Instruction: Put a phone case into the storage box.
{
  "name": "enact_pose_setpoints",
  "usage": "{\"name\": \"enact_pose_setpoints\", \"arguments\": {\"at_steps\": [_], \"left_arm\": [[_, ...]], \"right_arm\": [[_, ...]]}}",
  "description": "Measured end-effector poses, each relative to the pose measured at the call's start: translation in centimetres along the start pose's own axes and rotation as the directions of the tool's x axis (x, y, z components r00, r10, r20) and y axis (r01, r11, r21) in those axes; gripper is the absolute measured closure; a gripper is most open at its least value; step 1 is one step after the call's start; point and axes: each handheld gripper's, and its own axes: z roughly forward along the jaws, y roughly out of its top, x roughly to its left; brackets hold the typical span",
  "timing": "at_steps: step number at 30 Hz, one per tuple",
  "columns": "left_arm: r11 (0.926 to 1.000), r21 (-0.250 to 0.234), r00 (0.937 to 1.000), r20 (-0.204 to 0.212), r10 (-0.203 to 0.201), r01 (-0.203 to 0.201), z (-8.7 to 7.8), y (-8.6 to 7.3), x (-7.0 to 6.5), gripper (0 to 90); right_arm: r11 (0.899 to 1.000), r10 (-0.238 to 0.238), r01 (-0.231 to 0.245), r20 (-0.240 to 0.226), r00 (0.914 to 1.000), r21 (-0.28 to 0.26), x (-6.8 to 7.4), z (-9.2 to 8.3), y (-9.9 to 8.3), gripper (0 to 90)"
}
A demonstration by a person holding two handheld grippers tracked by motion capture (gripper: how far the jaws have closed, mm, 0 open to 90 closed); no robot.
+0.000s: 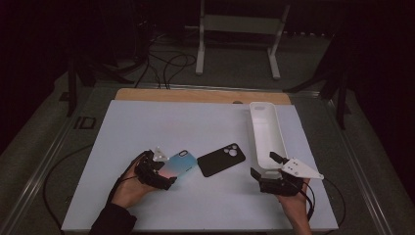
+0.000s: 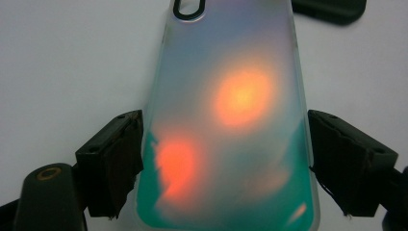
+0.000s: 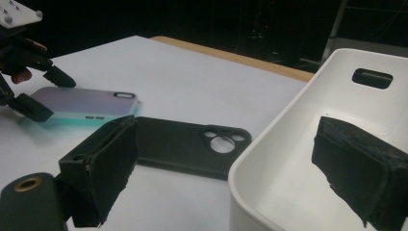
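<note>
An iridescent phone case [image 1: 178, 165] lies back up on the white board, left of centre. My left gripper [image 1: 165, 172] holds its near end, one pad against each long edge [image 2: 226, 163]. From the right gripper view the left gripper [image 3: 50, 96] and the case [image 3: 82, 103] sit at the far left. A black phone case [image 1: 221, 159] lies just right of it, with its camera cut-out facing the white tray [image 1: 254, 132]. My right gripper [image 1: 264, 165] stands open astride the tray's near wall [image 3: 269, 139], one jaw outside and one inside.
The white board [image 1: 147, 127] covers most of a wooden table top, with a strip of wood showing at the far edge. A white stand and cables are on the floor behind. A cable trails from each gripper off the near corners.
</note>
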Motion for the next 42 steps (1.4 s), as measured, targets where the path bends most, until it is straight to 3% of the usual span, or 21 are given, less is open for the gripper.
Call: {"name": "enact_pose_setpoints", "arguments": {"at_steps": [10, 16, 21, 24, 32, 35, 42], "left_arm": [[0.9928, -0.12, 0.9999, -0.013, -0.01, 0.009, -2.1, 1.4, -0.4, 17.4], [0.986, -0.165, 0.9997, -0.013, 0.022, -0.024, -2.9, 2.5, -1.1, 17.4], [0.9757, -0.212, 0.9985, -0.018, 0.052, -0.055, -3.8, 3.6, -1.8, 17.3], [0.9696, -0.234, 0.9974, -0.025, 0.068, -0.072, -4.2, 4.3, -2.2, 17.3], [0.9541, -0.273, 0.9921, -0.017, 0.124, -0.124, -4.6, 6.2, -3.5, 17.3], [0.9447, -0.291, 0.9882, -0.022, 0.151, -0.151, -4.7, 6.7, -4.2, 17.3], [0.9259, -0.339, 0.9848, -0.01, 0.174, -0.167, -4.9, 7.5, -5.0, 17.3]], "right_arm": [[1.0, 0.031, -0.031, -0.031, 0.999, 0.0, 0.1, 0.2, 0.1, 8.7], [0.999, 0.048, -0.048, -0.066, 0.9967, 0.007, 0.4, 0.6, 0.6, 8.7], [0.998, 0.066, -0.065, -0.109, 0.9918, 0.014, 0.6, 1.3, 1.7, 8.7], [0.995, 0.104, -0.103, -0.174, 0.9793, 0.016, 0.8, 2.1, 2.5, 8.6], [0.993, 0.118, -0.112, -0.243, 0.9628, 0.039, 2.0, 4.3, 4.8, 8.6], [0.993, 0.112, -0.102, -0.257, 0.9599, 0.054, 2.6, 5.1, 5.5, 8.7], [0.987, 0.151, -0.126, -0.328, 0.9326, 0.098, 3.8, 7.0, 6.5, 8.7]]}}
